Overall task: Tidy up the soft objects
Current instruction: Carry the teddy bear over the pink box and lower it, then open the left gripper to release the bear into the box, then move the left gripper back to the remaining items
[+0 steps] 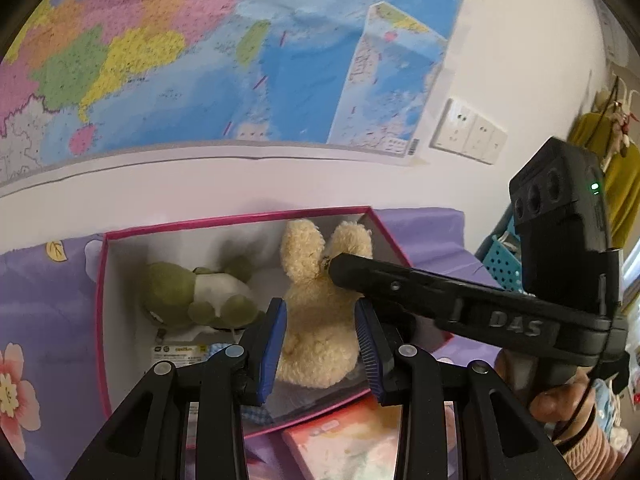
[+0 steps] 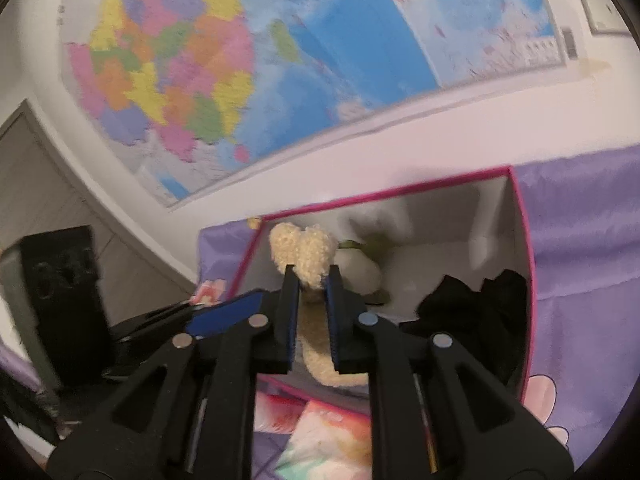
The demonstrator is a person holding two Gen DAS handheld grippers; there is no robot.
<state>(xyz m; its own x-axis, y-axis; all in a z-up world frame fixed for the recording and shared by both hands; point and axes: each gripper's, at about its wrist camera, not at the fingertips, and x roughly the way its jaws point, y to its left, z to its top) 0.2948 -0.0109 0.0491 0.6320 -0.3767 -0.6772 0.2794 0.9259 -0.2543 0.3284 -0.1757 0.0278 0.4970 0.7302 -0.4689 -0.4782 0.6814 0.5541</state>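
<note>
cream plush rabbit (image 1: 316, 320), green-and-white plush frog (image 1: 196, 294), pink-rimmed white box (image 1: 236, 219), purple floral sheet (image 1: 44, 312), multicoloured wall map (image 1: 168, 52)

A cream plush rabbit (image 1: 316, 320), ears up, and a green-and-white plush frog (image 1: 196, 296) lying beside it occupy the pink-rimmed box (image 1: 100, 280).

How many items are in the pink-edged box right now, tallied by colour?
Cream: 1, the plush rabbit
Green and white: 1, the plush frog
Black: 1, the dark cloth bundle
Total: 3, all within the box
</note>
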